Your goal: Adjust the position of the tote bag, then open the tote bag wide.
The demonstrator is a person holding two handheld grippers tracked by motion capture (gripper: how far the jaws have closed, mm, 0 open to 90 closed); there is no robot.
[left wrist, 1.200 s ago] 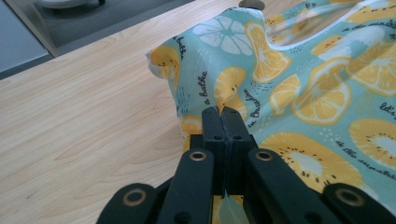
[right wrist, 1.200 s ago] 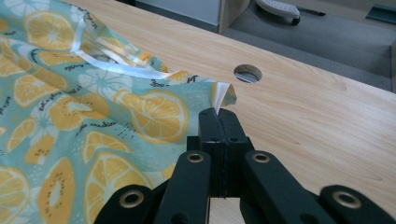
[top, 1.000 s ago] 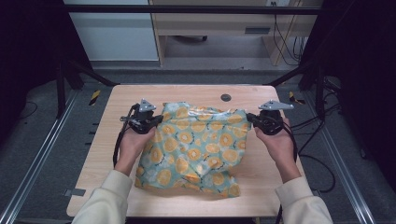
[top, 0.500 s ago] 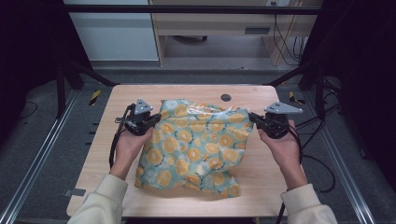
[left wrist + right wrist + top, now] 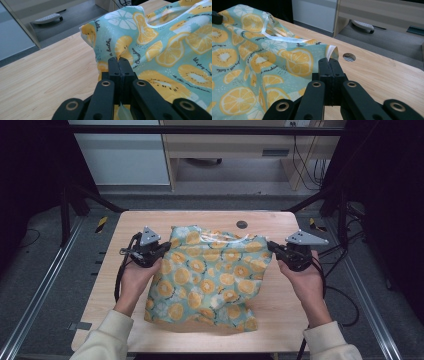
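Left gripper view: closed left tool (image 5: 119, 60) hides the pinched cloth (image 5: 160, 47) edge.

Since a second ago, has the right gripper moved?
Yes. The right gripper, shut on the lemon-print cloth, has shifted outward toward the table's right edge, pulling the cloth wider and away from the round hole.

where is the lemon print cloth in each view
High view: the cloth lies mid-table, stretched between the left gripper and the right gripper.
Left gripper view: it covers the right half, its edge pinched in the shut jaws.
Right gripper view: it covers the left half, its corner pinched in the shut jaws.
Shared landmark: the white strap along the cloth's far edge.
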